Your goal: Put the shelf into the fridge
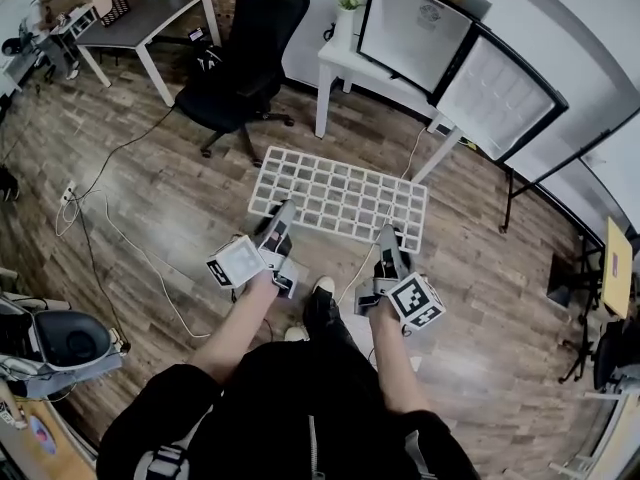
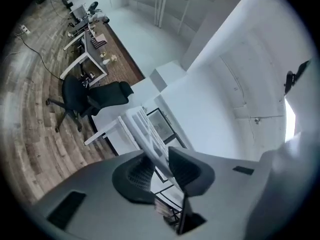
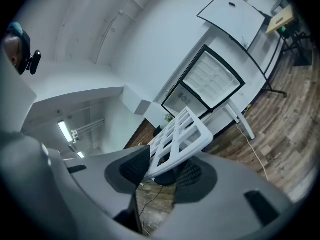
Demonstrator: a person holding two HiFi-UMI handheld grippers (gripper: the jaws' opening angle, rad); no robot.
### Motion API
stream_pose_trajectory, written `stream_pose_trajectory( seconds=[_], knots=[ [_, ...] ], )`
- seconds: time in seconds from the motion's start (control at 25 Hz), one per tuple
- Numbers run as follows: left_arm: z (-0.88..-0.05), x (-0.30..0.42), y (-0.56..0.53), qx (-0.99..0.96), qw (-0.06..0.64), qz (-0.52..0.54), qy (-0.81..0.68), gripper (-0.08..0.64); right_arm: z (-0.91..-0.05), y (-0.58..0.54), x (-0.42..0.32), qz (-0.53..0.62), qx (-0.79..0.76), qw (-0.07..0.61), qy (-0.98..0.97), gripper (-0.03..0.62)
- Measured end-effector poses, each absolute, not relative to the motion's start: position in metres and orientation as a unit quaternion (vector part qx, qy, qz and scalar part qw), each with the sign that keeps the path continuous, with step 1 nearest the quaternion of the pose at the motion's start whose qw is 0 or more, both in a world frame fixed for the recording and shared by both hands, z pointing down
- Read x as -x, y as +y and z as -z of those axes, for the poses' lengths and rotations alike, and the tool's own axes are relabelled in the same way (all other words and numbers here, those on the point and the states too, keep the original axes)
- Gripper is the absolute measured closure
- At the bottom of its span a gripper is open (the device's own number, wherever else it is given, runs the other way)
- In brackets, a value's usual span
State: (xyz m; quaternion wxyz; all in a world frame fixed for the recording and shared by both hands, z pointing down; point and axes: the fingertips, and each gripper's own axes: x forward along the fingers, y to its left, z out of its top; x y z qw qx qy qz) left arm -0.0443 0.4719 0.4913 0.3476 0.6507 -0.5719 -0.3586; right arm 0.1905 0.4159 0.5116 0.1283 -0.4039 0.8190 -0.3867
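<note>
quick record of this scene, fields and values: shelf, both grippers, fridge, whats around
shelf: white grid shelf, held roughly flat above the wood floor
left hand-held gripper: shut on the shelf's near edge
right hand-held gripper: shut on the shelf's near edge
fridge: ahead of the person, compartment open, shelf not yet inside
nearby: black office chair, white table
</note>
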Motion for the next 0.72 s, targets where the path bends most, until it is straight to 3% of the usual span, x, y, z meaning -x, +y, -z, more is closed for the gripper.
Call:
stream_pose_trajectory(
  seconds=[0.72],
  knots=[
    [-0.477, 0.061, 0.308, -0.65, 0.352, 0.347, -0.578, 0.463, -0.499, 0.254, -0.171, 0.405, 0.396, 0.13, 0.814, 0.442]
  ],
)
